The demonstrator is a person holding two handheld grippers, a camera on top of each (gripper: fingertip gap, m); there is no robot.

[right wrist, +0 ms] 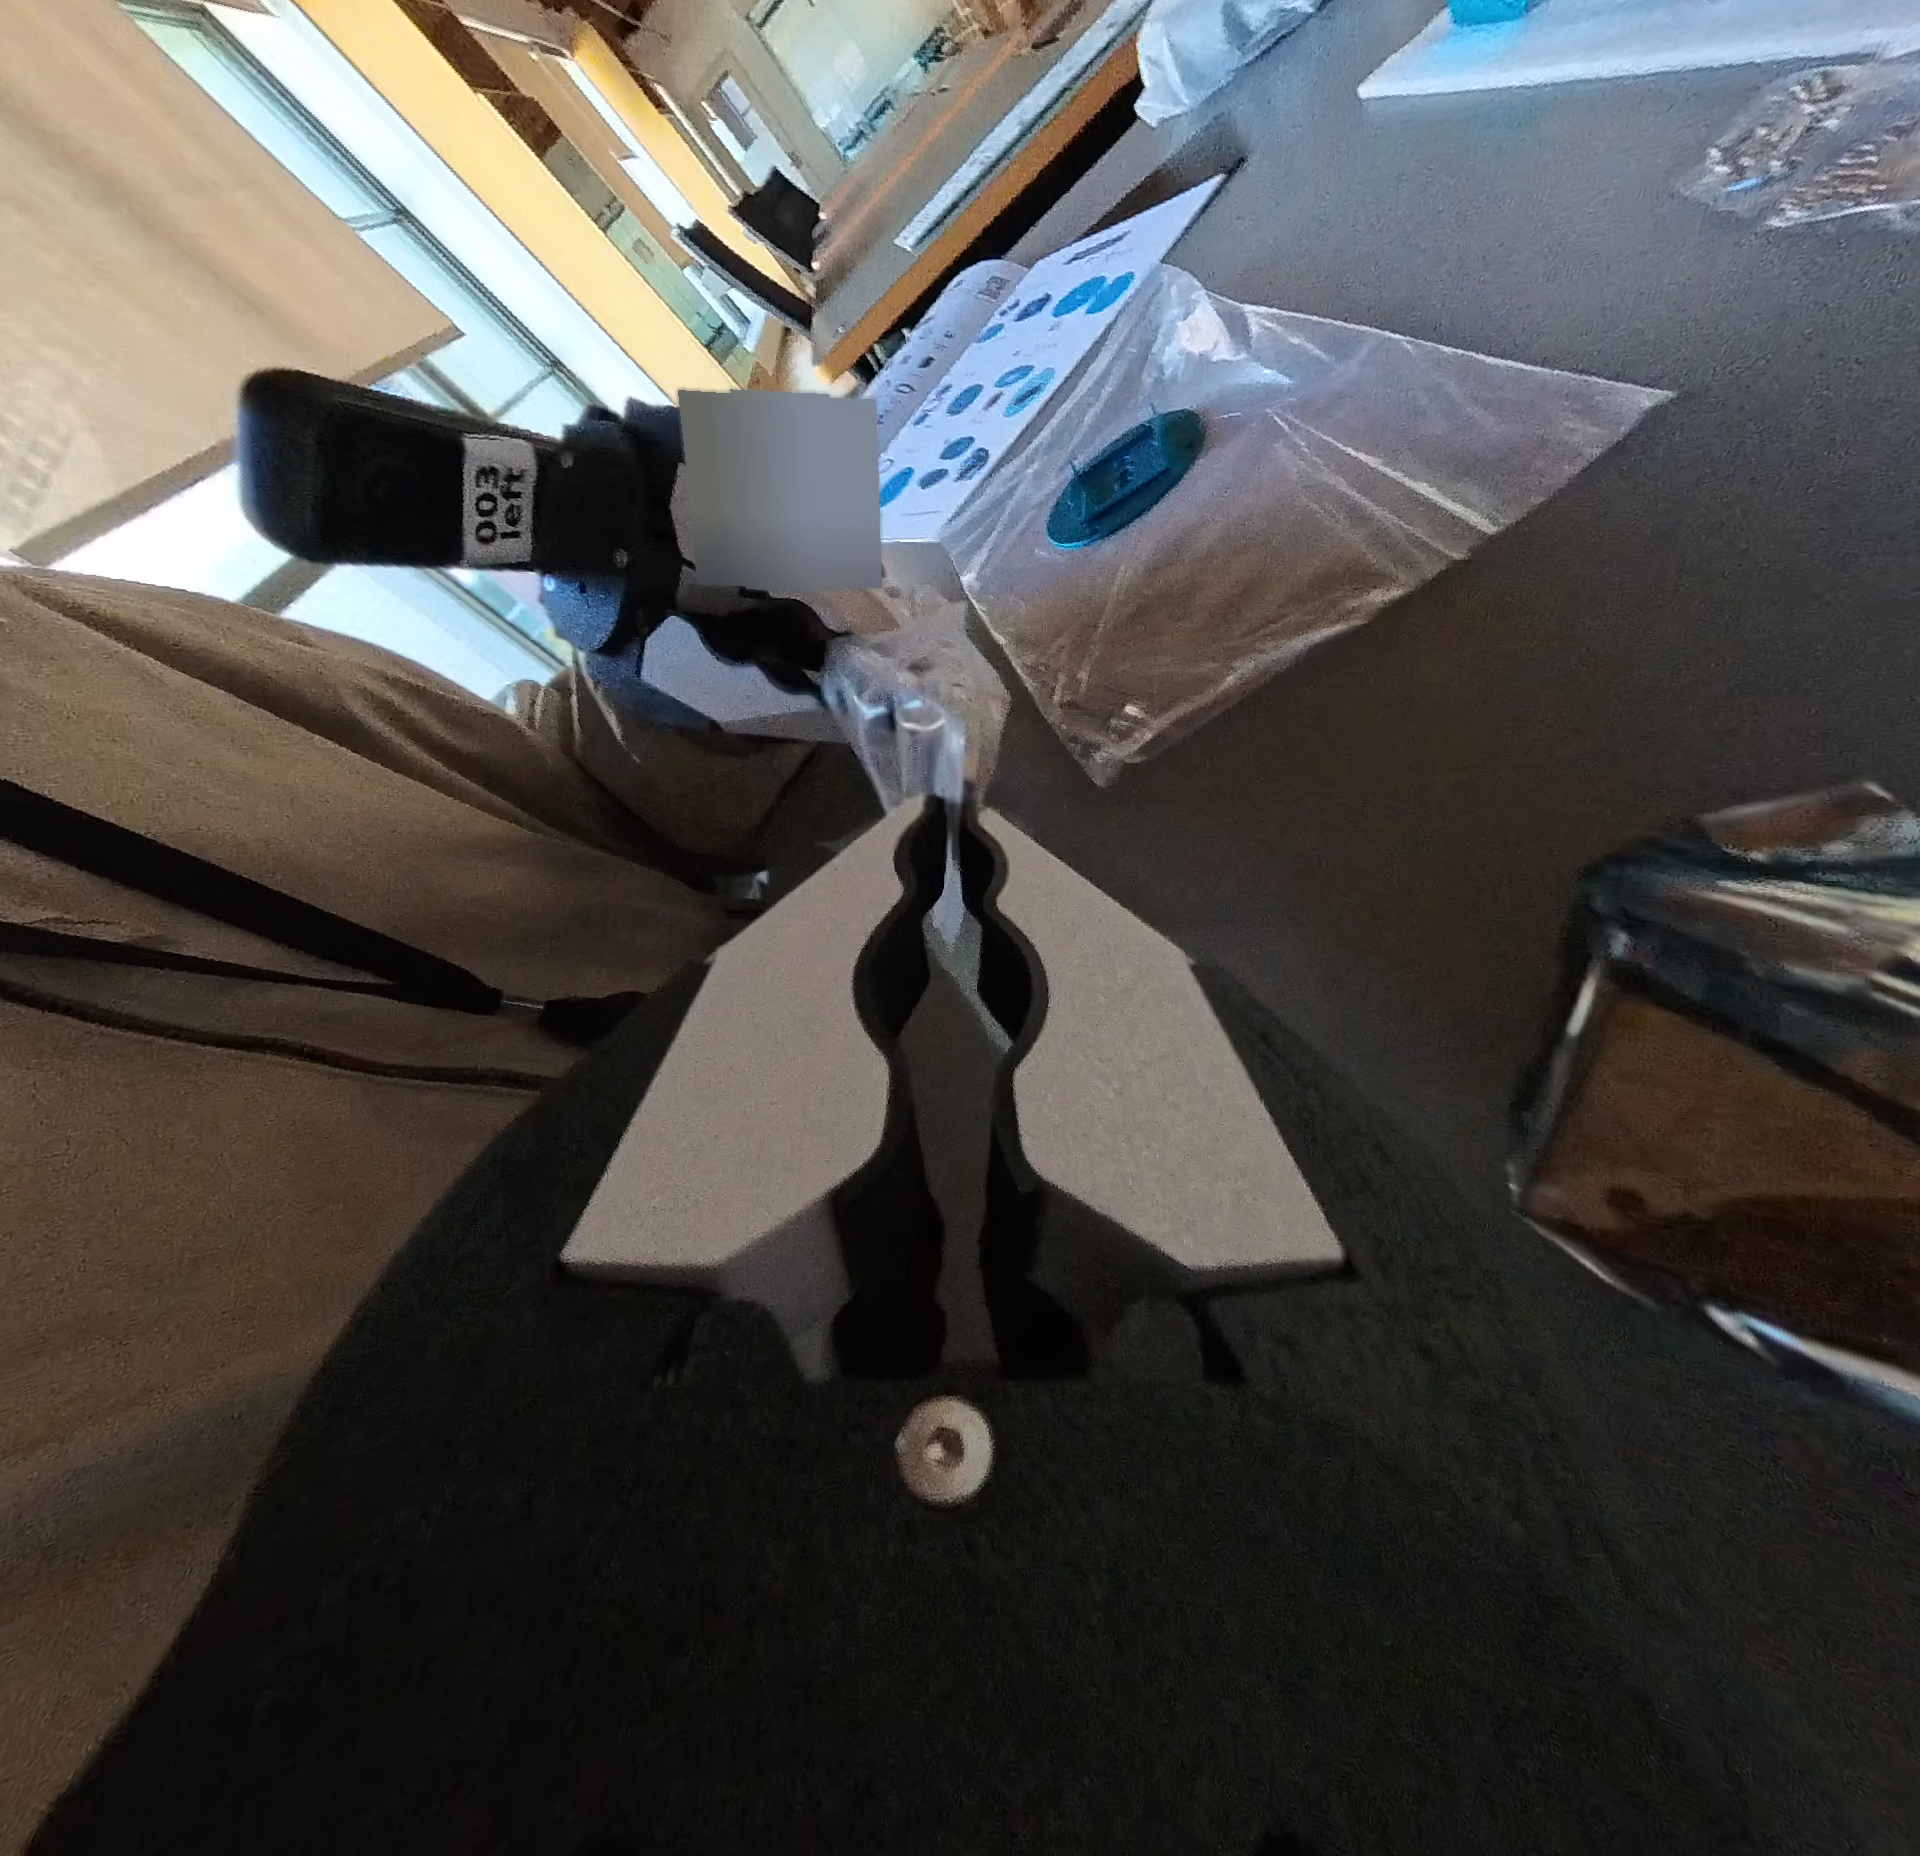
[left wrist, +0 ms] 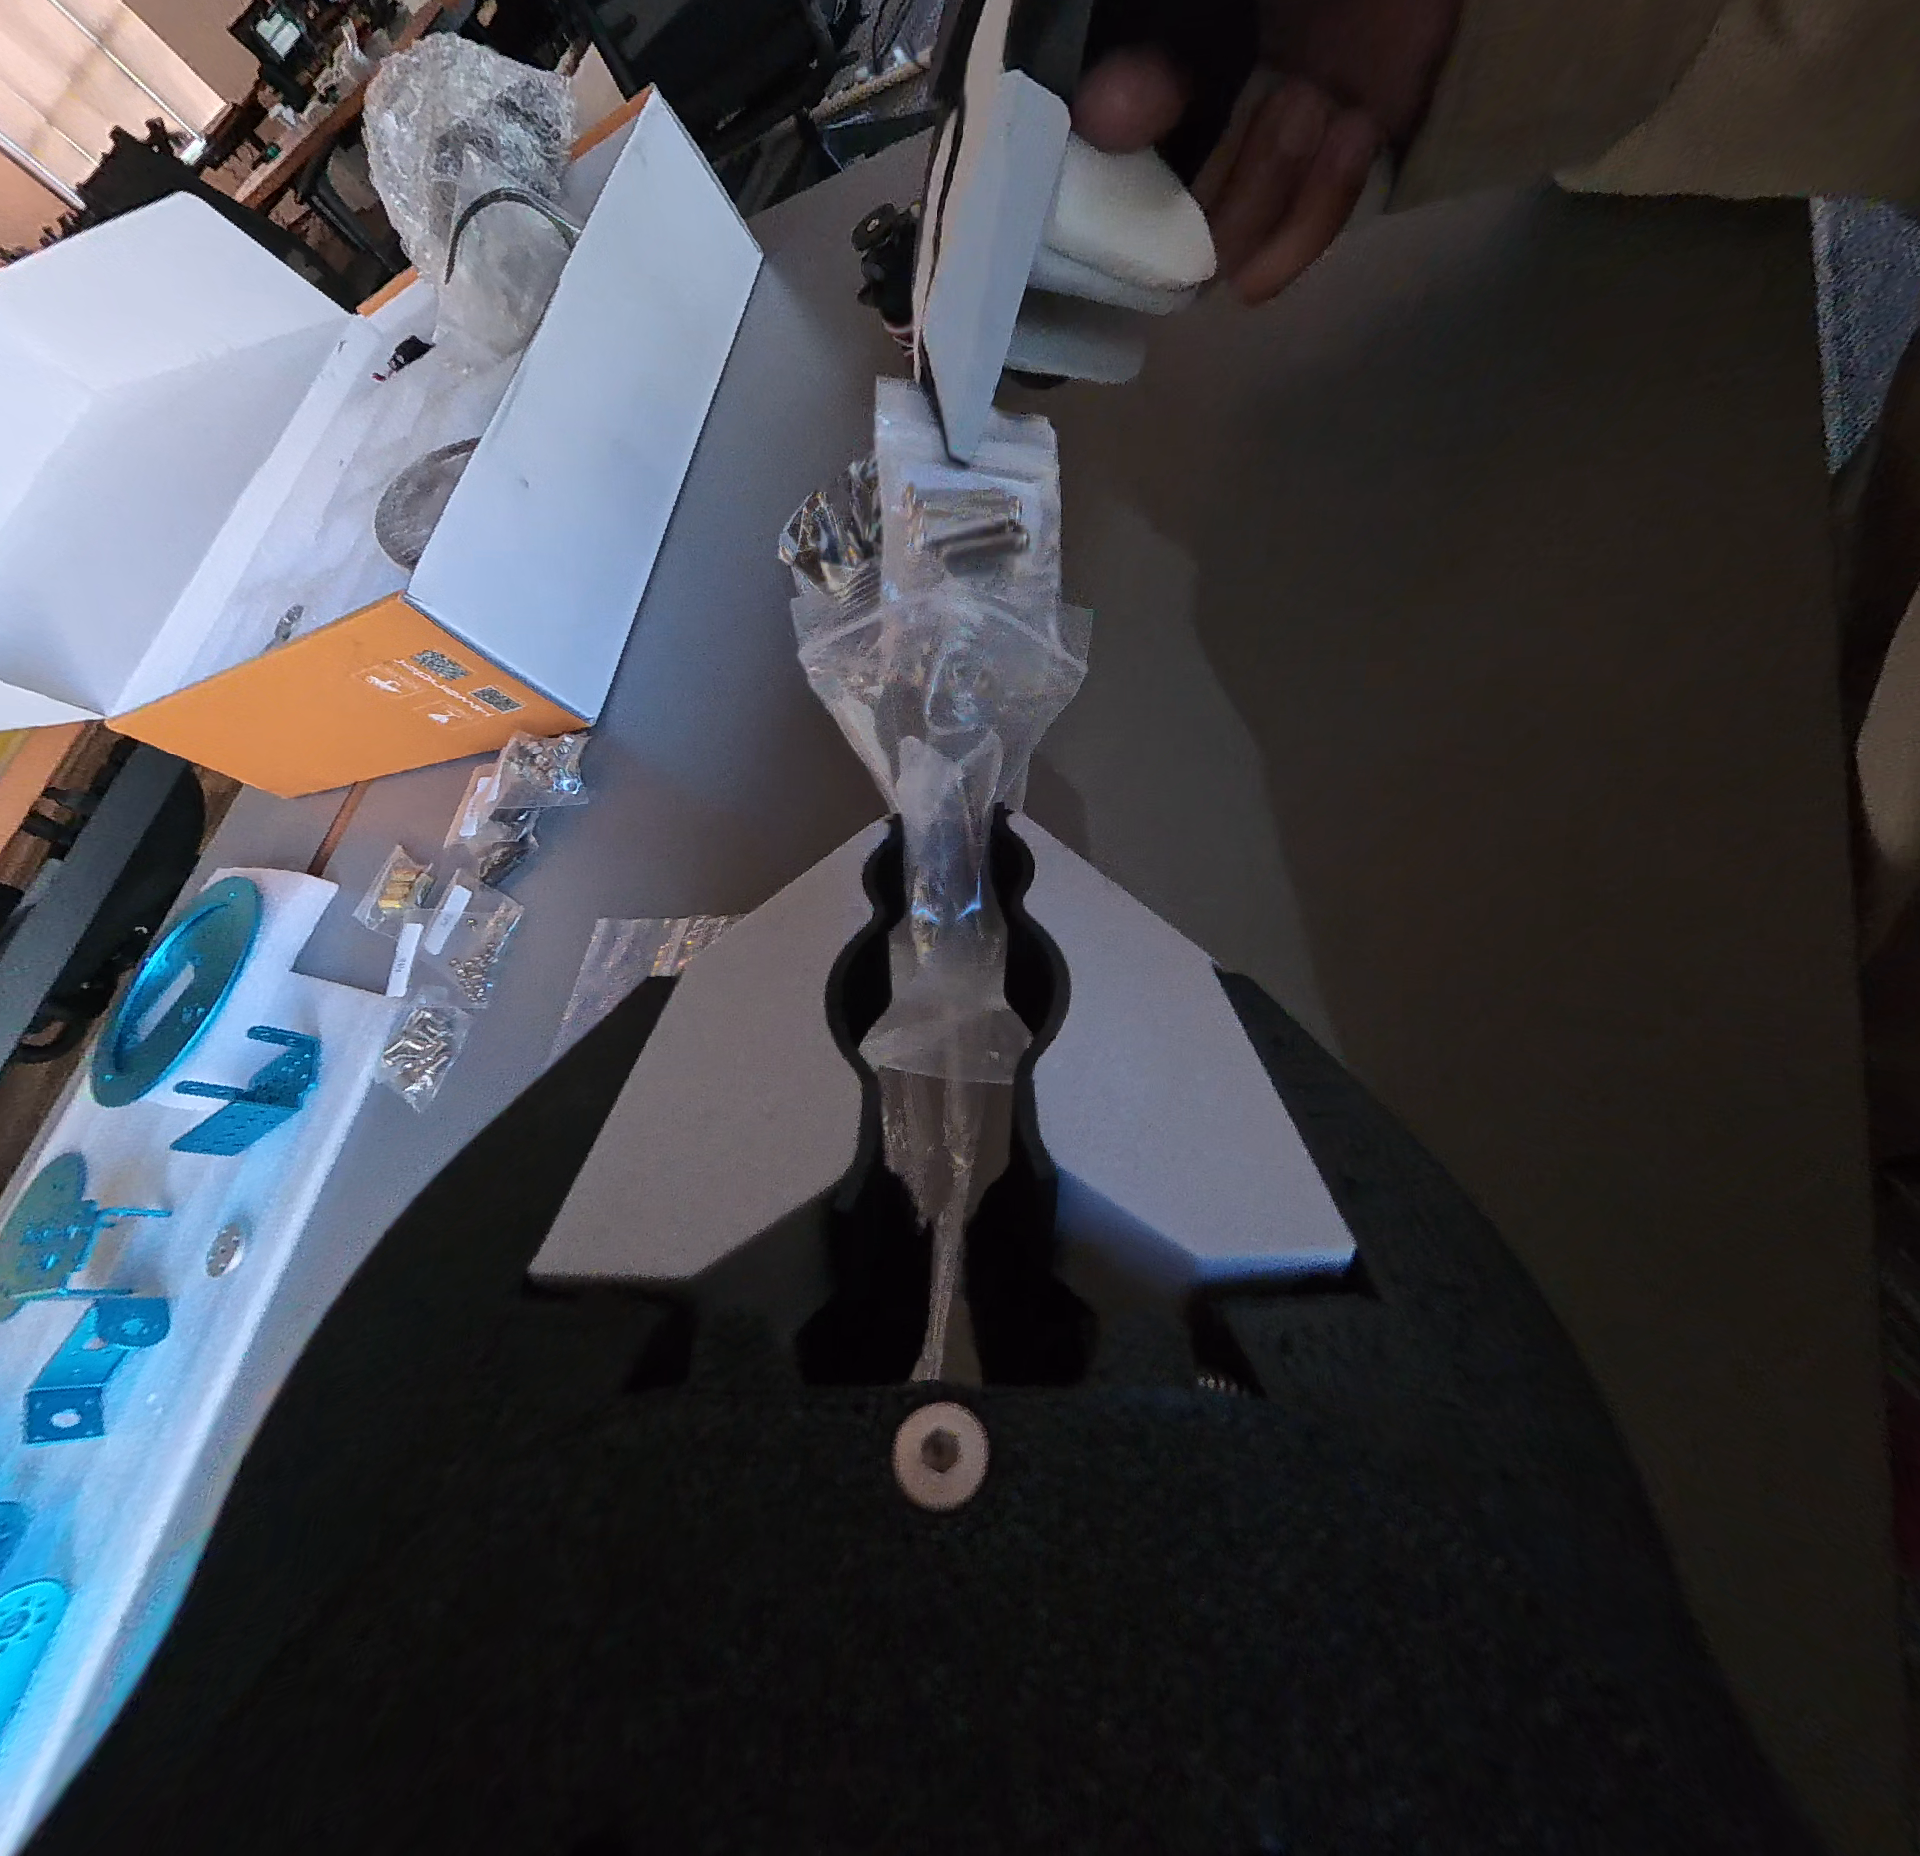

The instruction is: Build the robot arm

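Note:
A small clear plastic bag of silver screws [left wrist: 940,601] is stretched in the air between both grippers. My left gripper [left wrist: 945,830] is shut on the bag's crumpled near end. My right gripper [left wrist: 971,435] comes in from above in the left wrist view and pinches the bag's far edge, with a hand [left wrist: 1247,102] behind it. In the right wrist view my right gripper [right wrist: 948,819] is shut on the bag's edge [right wrist: 925,726], and my left gripper [right wrist: 727,653] holds the other end just beyond it.
An open orange and white box [left wrist: 436,559] with bubble wrap [left wrist: 468,144] stands at the left. Several small hardware bags [left wrist: 457,923] and blue metal parts [left wrist: 187,985] lie on the grey table [left wrist: 748,456]. A parts sheet [right wrist: 1039,352], a large clear bag [right wrist: 1299,518] and a shiny packet [right wrist: 1745,1079] lie near. The gap from one gripper's tips to the other's is roughly 8 cm.

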